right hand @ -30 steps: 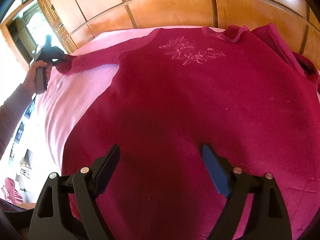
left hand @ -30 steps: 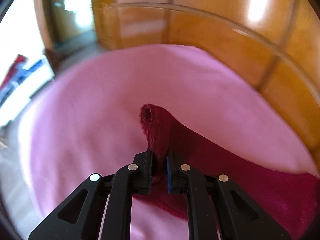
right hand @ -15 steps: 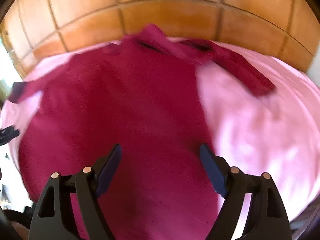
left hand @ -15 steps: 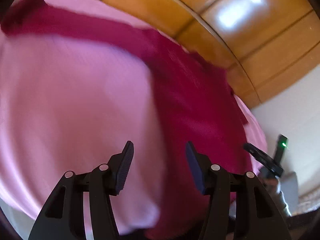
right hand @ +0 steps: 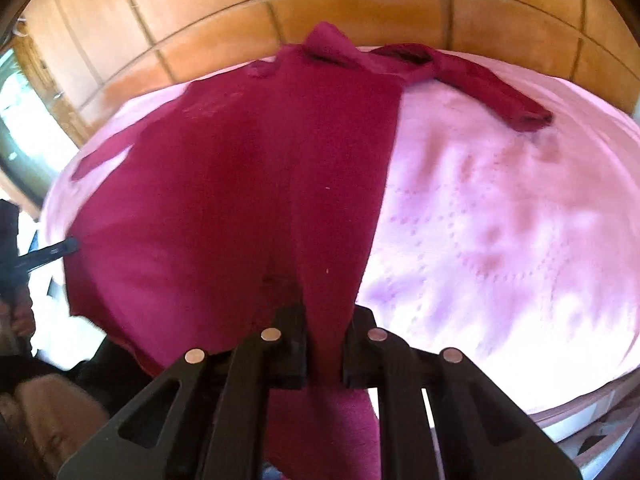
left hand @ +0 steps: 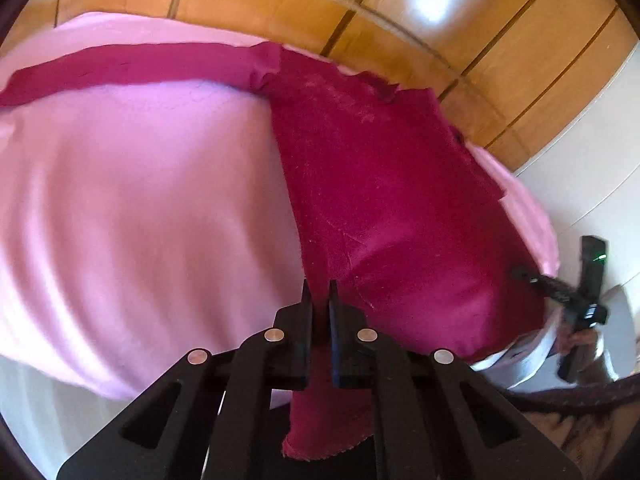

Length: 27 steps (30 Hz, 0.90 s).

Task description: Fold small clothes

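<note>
- Left wrist view: my left gripper point(left hand: 320, 300) has just closed; its jaws stand narrow and pinch the lower left corner of the crimson sweater point(left hand: 384, 184), a flap of hem hanging below the pads.
- The sweater lies spread on the pink bedspread point(left hand: 140, 200), body towards me, one sleeve point(left hand: 132, 66) stretched flat to the left along the far edge, near the wooden panelling point(left hand: 400, 8).
- The fabric looks like a soft, fuzzy knit: limp, light and not slippery, in my judgement. It should drape from any pinch point and sag between two grips.
- At the far right of this view, my right gripper point(left hand: 532, 280) meets the opposite hem corner.
- Right wrist view: my right gripper point(right hand: 324, 320) has just closed as well; the jaws clamp a bunched fold of the hem.
- The other sleeve point(right hand: 480, 84) lies crumpled and angled on the bedspread point(right hand: 500, 220), whose surface shows a quilted, stitched pattern.
- The collar end point(right hand: 324, 44) is rumpled near the panelling point(right hand: 360, 4).
- Judgement: the two hem corners are sound holds; even tension should keep the limp cloth flat when it is carried over.
</note>
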Available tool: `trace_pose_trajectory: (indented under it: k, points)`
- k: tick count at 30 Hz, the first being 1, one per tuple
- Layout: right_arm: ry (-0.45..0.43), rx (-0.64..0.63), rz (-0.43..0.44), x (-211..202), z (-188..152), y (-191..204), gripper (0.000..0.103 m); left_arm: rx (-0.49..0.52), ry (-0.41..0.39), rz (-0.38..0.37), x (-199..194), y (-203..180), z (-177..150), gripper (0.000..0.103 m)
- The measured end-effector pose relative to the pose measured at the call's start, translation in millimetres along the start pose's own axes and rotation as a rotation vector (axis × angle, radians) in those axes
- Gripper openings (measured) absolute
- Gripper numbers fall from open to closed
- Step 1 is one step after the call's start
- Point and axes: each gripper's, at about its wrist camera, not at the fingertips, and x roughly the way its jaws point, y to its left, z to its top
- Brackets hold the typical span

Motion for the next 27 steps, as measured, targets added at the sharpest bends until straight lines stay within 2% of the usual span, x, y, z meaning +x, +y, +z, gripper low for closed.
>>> trace_pose_trajectory:
  k: [3,4,6,7,8,10,11,13,14,15,17,19,22,24,25,26,27]
  points:
    - [0.057,-0.017,-0.032,15,-12,-1,0.009,-0.007,0.076,0.052,25,-1,-16,0.005]
    - [0.06,-0.004,-0.026,15,-14,-5,0.009,-0.002,0.084,0.081,30,-2,-17,0.005]
    - [0.052,0.037,-0.001,14,-9,-11,0.012,-0.02,0.074,0.086,28,-3,-13,0.009]
    - [0.038,0.042,-0.011,11,-4,-15,0.017,-0.021,0.048,0.091,22,-4,-9,0.019]
    - [0.022,0.044,-0.021,8,-1,-17,0.023,-0.023,-0.013,0.109,14,-7,0,0.033]
    - [-0.031,0.067,-0.063,2,11,-29,0.044,-0.022,-0.081,0.118,-1,-10,16,0.05]
    - [-0.055,0.077,-0.084,-1,16,-33,0.05,-0.011,-0.127,0.111,-4,-16,28,0.054]
    - [-0.132,0.097,-0.163,-9,29,-46,0.061,0.004,-0.167,0.112,1,-28,40,0.054]
    - [-0.177,0.106,-0.223,-10,40,-55,0.062,0.013,-0.175,0.117,8,-35,47,0.054]
    - [-0.207,0.118,-0.28,-8,51,-64,0.062,0.03,-0.175,0.127,19,-42,55,0.054]
    - [-0.245,0.158,-0.338,-1,71,-86,0.062,0.046,-0.174,0.14,39,-51,69,0.054]
    - [-0.262,0.175,-0.388,9,91,-105,0.062,0.049,-0.16,0.119,62,-65,78,0.054]
    - [-0.25,0.15,-0.497,36,118,-126,0.061,0.057,-0.139,0.096,88,-80,88,0.054]
    - [-0.207,0.126,-0.573,56,132,-145,0.058,0.071,-0.13,0.091,96,-87,89,0.054]
    - [-0.174,0.119,-0.607,68,140,-155,0.052,0.082,-0.124,0.093,100,-90,91,0.054]
    - [-0.153,0.12,-0.617,73,141,-160,0.033,0.099,-0.117,0.107,106,-94,94,0.054]
    - [-0.141,0.129,-0.611,74,144,-166,0.023,0.108,-0.113,0.114,110,-97,97,0.054]
